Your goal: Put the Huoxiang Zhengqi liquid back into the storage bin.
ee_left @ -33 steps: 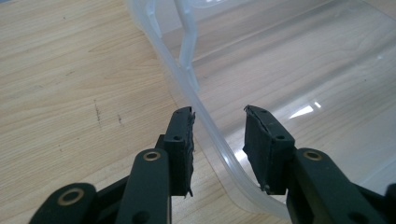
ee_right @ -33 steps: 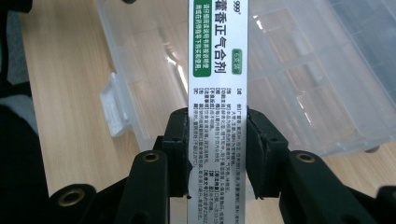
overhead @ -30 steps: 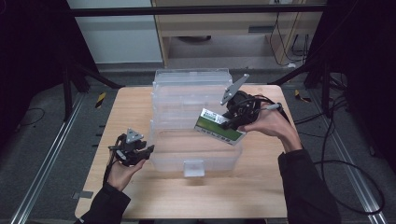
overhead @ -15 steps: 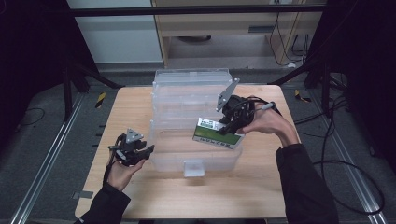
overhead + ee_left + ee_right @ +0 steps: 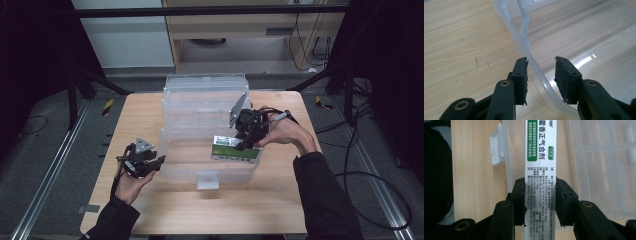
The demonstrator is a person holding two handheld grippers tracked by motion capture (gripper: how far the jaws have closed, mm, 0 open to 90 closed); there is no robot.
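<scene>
A clear plastic storage bin [image 5: 186, 172] stands open on the wooden table [image 5: 280, 205], its lid [image 5: 205, 85] folded back. My right gripper [image 5: 245, 143] is shut on a white-and-green medicine box [image 5: 235, 151], held low over the bin's right front part. In the right gripper view both pads clamp the medicine box [image 5: 540, 150] across its narrow width, above the bin [image 5: 599, 157]. My left gripper [image 5: 159, 162] sits at the bin's left front corner. Its jaws [image 5: 541, 67] straddle the bin's rim [image 5: 522, 32]; the left pad lies against the rim and the right pad stands apart.
A white latch [image 5: 207, 180] sticks out from the bin's front wall, also seen as the latch [image 5: 496, 147] in the right gripper view. Bare tabletop lies left of and in front of the bin. Black frame legs and cables run along the floor on both sides.
My right gripper has come down and a little toward the front with the medicine box, closer to the bin. The left gripper has stayed put.
</scene>
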